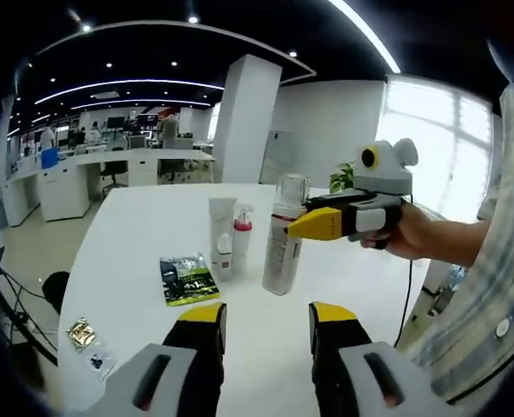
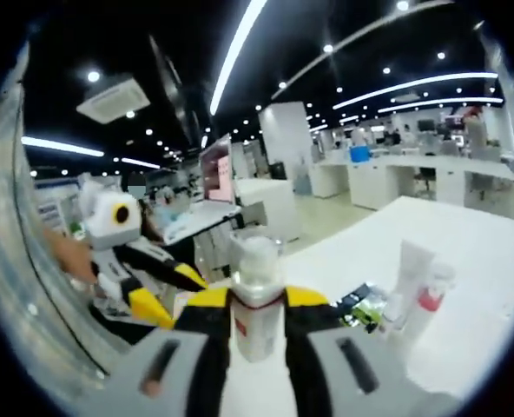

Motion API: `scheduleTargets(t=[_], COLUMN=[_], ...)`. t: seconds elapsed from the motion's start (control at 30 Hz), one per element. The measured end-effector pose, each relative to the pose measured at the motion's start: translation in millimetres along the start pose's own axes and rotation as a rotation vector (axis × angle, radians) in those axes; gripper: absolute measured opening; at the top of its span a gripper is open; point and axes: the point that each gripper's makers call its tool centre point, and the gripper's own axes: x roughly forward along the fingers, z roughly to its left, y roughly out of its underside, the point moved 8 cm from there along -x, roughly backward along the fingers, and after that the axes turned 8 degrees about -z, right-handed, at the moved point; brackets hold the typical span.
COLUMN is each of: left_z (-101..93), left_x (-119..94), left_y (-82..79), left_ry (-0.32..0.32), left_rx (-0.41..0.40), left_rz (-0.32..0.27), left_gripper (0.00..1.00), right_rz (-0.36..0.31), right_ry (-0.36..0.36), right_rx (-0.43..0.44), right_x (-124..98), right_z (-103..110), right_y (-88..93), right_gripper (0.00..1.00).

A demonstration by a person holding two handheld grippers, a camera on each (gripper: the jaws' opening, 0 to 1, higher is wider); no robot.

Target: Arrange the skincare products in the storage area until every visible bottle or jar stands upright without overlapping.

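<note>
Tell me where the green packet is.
In the left gripper view the green packet lies flat on the white table, left of the white tube and the pump bottle that the right gripper clamps.

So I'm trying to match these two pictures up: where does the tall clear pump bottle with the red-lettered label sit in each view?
Left gripper view: the tall clear pump bottle stands right of centre on the white table, held by the right hand-held gripper.
Right gripper view: bottom centre, between that view's own jaws.
Shared landmark: the white squeeze tube standing upright beside it.
</note>
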Motion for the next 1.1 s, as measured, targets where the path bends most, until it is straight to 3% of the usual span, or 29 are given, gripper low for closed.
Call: scheduleTargets(t=[0.43, 1.0, 1.1], left_z=[9.0, 9.4, 8.4], left_x=[-32.6, -52.4, -56.7], left_y=[9.9, 30.1, 35.8], left_ry=[-0.098, -0.127, -0.132], left_rx=[-0.043, -0.101, -0.111], left_rz=[-0.002, 0.011, 0.027], left_gripper=[0.39, 0.39, 0.39], right_rz=[-0.010, 0.074, 0.063], right_ry=[0.141, 0.235, 0.260], right_rx=[-0.052, -0.135, -0.143], right_x=[9.7, 10.9, 10.2], right_z=[-58.8, -94.3, -101.8], right_y=[24.0, 65.6, 71.9], right_gripper=[0.20, 0.20, 0.20])
